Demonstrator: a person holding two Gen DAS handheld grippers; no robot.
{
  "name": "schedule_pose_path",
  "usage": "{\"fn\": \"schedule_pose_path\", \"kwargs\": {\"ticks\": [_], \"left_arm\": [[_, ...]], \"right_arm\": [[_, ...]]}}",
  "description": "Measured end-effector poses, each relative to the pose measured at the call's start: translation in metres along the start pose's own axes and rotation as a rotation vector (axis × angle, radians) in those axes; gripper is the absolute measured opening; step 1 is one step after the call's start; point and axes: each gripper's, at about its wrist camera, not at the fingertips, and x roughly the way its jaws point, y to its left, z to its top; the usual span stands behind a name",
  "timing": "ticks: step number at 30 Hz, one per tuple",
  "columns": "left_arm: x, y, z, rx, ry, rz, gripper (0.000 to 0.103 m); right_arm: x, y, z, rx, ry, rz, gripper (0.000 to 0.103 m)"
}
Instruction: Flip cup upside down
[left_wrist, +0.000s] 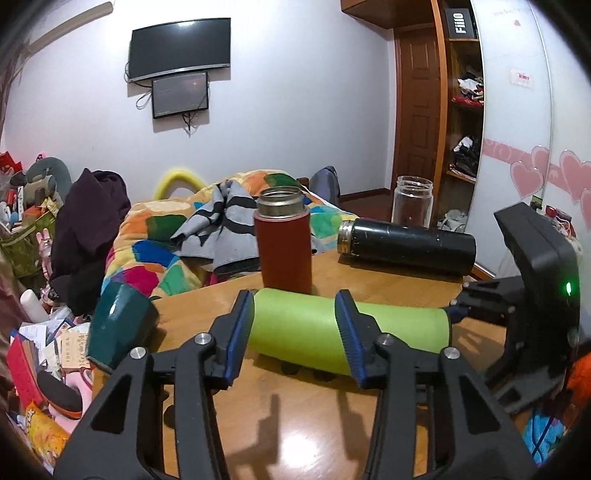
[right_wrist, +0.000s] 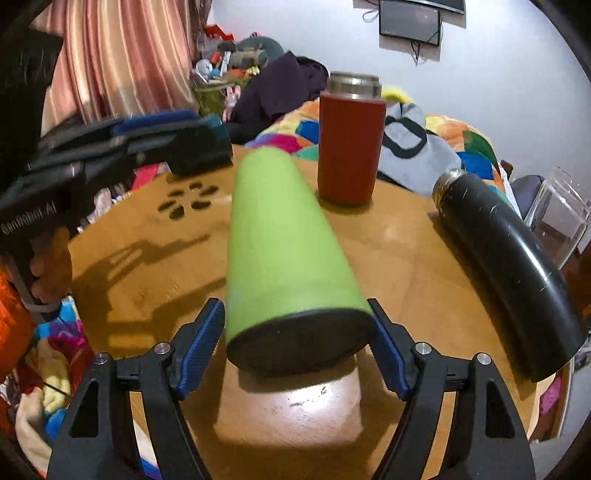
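A lime-green cup (left_wrist: 295, 328) lies on its side on the round wooden table (left_wrist: 295, 424). My left gripper (left_wrist: 295, 332) is open above the table, and through its jaws I see the cup's left half lying beyond them. In the right wrist view the cup (right_wrist: 280, 236) points away from me with its dark flat end near. My right gripper (right_wrist: 295, 347) stands around that end, pads (right_wrist: 201, 343) very close to the sides; contact is unclear. The right gripper also shows in the left wrist view (left_wrist: 458, 312) at the cup's right end.
A red flask (left_wrist: 284, 240) stands upright behind the cup. A black flask (left_wrist: 406, 245) lies on its side at the back right, with a clear glass jar (left_wrist: 412, 201) behind it. A dark teal cup (left_wrist: 120, 328) sits at the table's left edge. A cluttered bed lies beyond.
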Motion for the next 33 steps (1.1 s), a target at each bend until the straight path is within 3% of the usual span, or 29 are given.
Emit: {"fn": "schedule_pose_path", "kwargs": {"ticks": [7,14,23,33], "left_arm": [[0.019,-0.01,-0.002,0.037,0.045,-0.006,0.032],[0.009,-0.013,-0.003,0.035,0.031,-0.039,0.031],[-0.016,-0.027,0.007,0.059,-0.039,-0.074,0.031],[-0.031,-0.014,0.017,0.021,-0.091,-0.069,0.03]], "right_arm": [[-0.013,0.014,-0.014,-0.017,-0.054,-0.037,0.065],[-0.065,0.02,-0.021,0.004,-0.193,-0.045,0.064],[-0.109,0.027,-0.004,0.002,-0.333,-0.062,0.063],[-0.105,0.025,0.033,0.026,-0.371,-0.027,0.063]]}}
